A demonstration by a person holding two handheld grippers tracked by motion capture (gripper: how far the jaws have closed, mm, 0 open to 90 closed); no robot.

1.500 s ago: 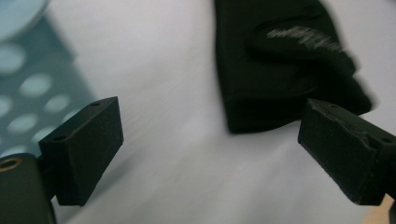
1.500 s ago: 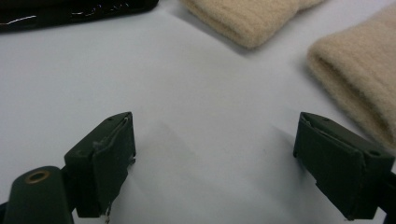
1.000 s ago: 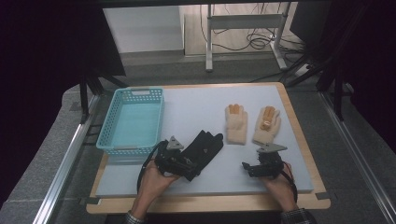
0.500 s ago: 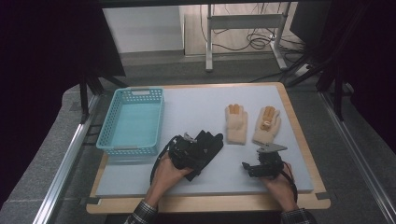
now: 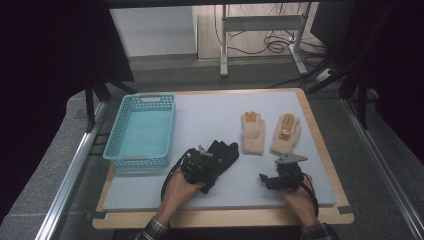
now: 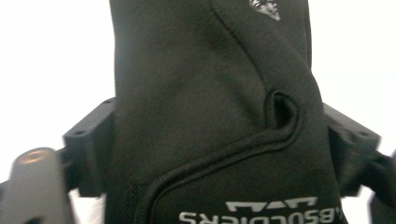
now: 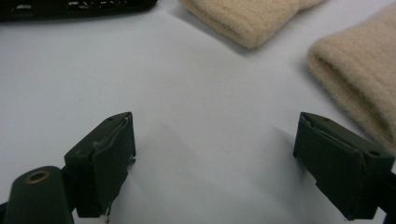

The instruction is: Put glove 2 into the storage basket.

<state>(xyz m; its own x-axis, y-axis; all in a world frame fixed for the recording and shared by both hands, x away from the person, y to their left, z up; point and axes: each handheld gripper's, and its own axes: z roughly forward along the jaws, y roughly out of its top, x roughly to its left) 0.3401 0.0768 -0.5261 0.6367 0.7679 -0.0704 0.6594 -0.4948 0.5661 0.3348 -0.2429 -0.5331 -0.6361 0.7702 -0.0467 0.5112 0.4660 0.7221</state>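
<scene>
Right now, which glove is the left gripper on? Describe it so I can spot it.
On the grey mat, just right of the blue basket, lies a black glove between the jaws of the left gripper. The other two gloves are cream and lie farther right.

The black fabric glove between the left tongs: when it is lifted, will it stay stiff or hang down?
The black fabric glove will probably hang limp: it looks like soft, seamed knit lying flat. It seems light, so the left tongs, just closing around it, should lift it easily. Slipping seems unlikely, since the cloth bunches.

Bare mat lies open between the blue basket and two beige gloves; the black glove blocks the near middle.
</scene>
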